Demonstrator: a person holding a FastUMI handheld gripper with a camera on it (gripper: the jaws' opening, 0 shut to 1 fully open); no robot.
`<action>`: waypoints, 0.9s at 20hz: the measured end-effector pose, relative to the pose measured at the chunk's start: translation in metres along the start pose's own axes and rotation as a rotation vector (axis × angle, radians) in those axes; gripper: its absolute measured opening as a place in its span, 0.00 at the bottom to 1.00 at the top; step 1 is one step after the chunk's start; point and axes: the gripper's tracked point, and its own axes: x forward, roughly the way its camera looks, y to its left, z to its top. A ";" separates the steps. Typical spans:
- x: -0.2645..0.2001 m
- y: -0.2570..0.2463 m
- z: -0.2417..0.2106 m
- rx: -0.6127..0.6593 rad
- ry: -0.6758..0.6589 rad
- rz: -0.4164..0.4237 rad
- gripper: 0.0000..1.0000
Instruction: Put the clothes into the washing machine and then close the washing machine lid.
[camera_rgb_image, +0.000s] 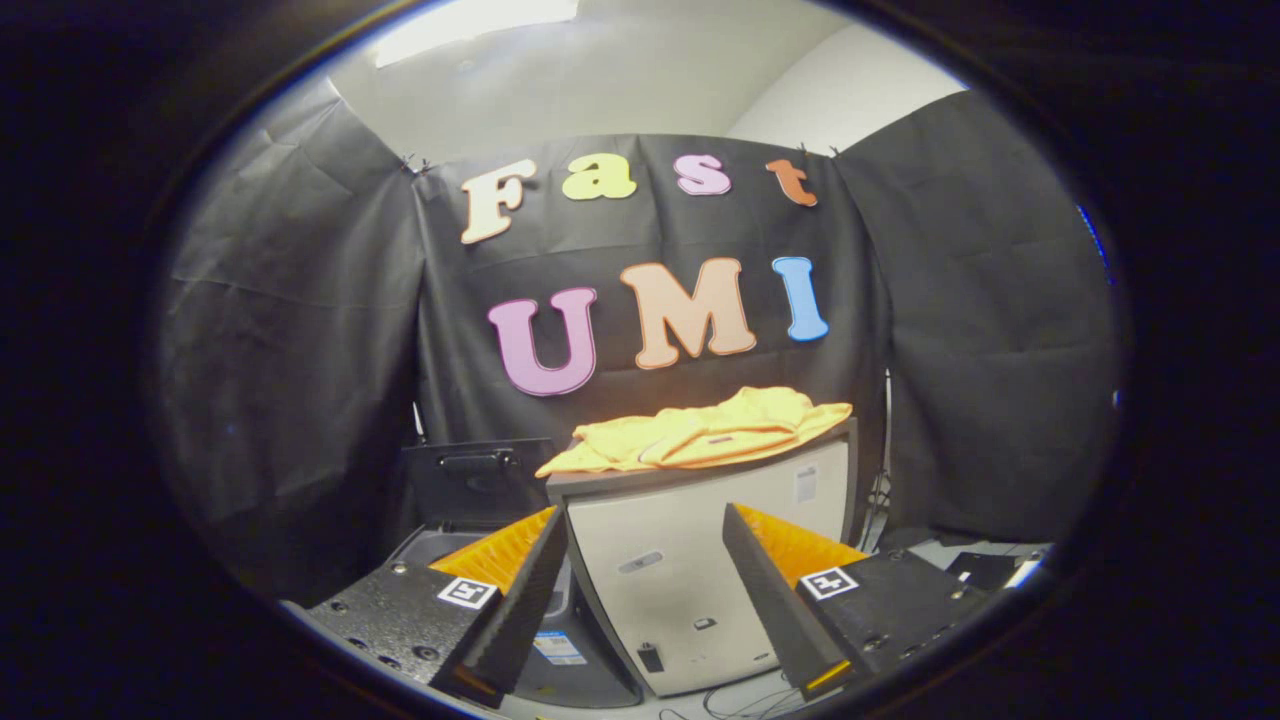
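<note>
our gripper (645, 590) hangs with fingers spread wide, holding nothing; the yellow clothes (705, 430) lie folded on top of the grey cabinet (690, 570), beyond the fingertips; we judge the step is the reach: rise above the cabinet top, straddle a thick fold, pinch deep; the washing machine (475, 500) sits just left of the cabinet, lid (478, 472) up; its contents we cannot tell.
</note>
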 end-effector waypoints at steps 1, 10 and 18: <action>0.005 0.002 0.007 0.004 -0.003 0.000 0.94; 0.059 0.003 0.054 -0.004 0.019 -0.027 0.94; 0.156 0.026 0.054 -0.090 0.150 0.055 0.95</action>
